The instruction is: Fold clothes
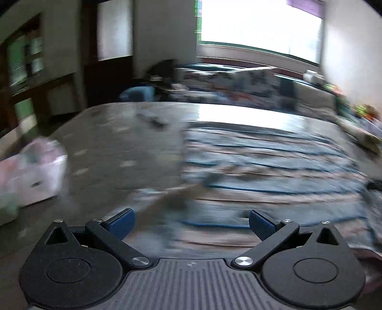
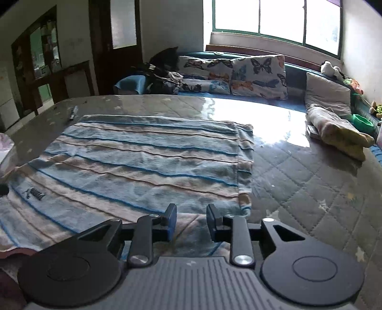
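We hover both grippers over the striped towel [image 2: 133, 162]: left gripper [image 1: 191, 225] spread wide, right gripper [image 2: 191, 223] slightly parted, both empty. A careless regrasp could rumple the fold.

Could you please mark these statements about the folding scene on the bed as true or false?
1. The striped cloth lies spread on the quilted bed. True.
2. The right gripper is clamped on the cloth. False: its jaws stand apart over the cloth's near edge, with nothing pinched between them.
3. Butterfly pillows line the far side under the window. True.
4. The left gripper is shut. False: its jaws are spread wide over the cloth, in a blurred view.
5. The cloth is rolled into a tube. False: it lies flat, one layer folded over another, with the lower edge showing at the right.
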The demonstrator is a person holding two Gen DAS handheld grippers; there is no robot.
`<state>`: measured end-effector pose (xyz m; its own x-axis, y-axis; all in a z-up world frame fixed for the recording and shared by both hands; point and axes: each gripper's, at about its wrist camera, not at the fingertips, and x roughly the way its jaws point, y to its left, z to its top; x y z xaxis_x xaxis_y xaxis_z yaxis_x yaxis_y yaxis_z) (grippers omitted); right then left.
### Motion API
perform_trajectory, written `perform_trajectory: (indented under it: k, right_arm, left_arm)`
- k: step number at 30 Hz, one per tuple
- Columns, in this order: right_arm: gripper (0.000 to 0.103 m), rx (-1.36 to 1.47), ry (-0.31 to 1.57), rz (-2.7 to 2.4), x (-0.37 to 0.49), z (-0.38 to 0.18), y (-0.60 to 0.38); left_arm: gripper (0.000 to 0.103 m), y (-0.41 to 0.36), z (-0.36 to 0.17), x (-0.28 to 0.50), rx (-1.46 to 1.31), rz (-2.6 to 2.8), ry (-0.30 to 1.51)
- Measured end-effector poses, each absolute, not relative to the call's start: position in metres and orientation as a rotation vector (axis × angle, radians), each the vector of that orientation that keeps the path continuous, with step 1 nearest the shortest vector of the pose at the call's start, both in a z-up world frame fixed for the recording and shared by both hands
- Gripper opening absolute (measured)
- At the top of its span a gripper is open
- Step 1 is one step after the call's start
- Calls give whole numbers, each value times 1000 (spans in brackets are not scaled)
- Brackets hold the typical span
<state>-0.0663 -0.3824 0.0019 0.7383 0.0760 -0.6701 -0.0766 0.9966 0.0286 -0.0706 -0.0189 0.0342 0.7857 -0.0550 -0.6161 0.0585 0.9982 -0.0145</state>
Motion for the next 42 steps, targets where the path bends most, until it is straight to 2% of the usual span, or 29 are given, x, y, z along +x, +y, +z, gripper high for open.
perform_trajectory:
  k: [7,11,12,14,17,18,19,20,21,23,24,25,32,37,38,40,42]
  right_arm:
    - [34,22,761,94,-86,0,-381]
    - [34,31,775,105,-95,-4,-377]
    - [34,32,776,111,-97,-4,-375]
    - [34,31,774,144,-100,-2,-369]
    - [34,2,767,225,-103,2,-348]
    - [35,-12,763,253,-103,4,-341]
    - [37,-27,759,282,-104,5,-332]
    - [37,-45,754,318,-103,5,-322]
    - [37,-61,753,346,-101,6,-312]
    - [37,-93,751,403,-98,6,-293]
    - [37,-110,750,437,-97,7,-282]
    - [37,-130,748,478,-97,7,-270]
    - [38,-229,760,732,-106,2,-196]
    - [38,-249,785,788,-115,-7,-178]
    - [38,-248,786,792,-115,-8,-177]
    - [38,-250,790,800,-115,-8,-178]
    - [38,-247,797,809,-116,-7,-178]
  left_arm:
    - [103,52,27,-76,-115,191,695]
    - [96,68,22,-86,-172,233,717]
    - [89,70,21,-88,-185,233,721]
    - [83,72,19,-87,-203,225,727]
    - [64,72,21,-88,-203,214,715]
    - [51,73,22,-88,-208,208,712]
    - [41,74,22,-87,-221,198,710]
    - [35,75,22,-87,-234,189,708]
    - [24,76,22,-87,-247,179,705]
    - [16,78,22,-86,-273,160,701]
    - [9,79,23,-86,-287,150,698]
    - [8,81,25,-88,-305,137,691]
    - [5,67,59,-104,-321,-60,570]
    - [9,68,63,-114,-279,-4,577]
    - [12,70,60,-115,-270,25,590]
    - [34,73,51,-118,-264,70,628]
    - [49,75,44,-119,-269,104,662]
